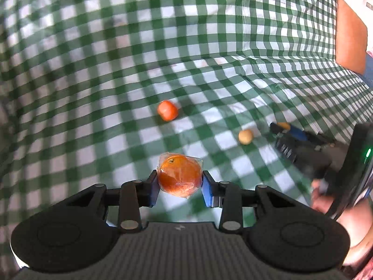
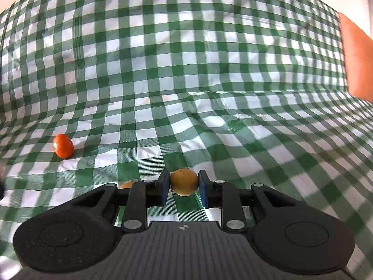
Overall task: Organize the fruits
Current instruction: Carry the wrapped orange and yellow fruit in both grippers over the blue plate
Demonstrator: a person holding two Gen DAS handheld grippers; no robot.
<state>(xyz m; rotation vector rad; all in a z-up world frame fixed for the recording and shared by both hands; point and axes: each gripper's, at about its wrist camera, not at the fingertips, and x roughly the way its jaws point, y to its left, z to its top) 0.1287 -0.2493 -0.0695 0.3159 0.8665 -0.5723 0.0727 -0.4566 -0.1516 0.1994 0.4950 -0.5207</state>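
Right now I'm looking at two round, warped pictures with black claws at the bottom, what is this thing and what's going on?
A person holds a handheld two-finger gripper in each hand; a fisheye camera on each looks along its fingers. The left camera shows the left gripper clamping a plastic-wrapped orange mandarin. The right camera shows the right gripper clamping a small round tan fruit. On the green-and-white checked tablecloth lie a small bare orange fruit and another tan round fruit.

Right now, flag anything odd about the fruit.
The orange in the left gripper is wrapped in clear film; the other fruits look bare. Nothing is spilled or damaged.
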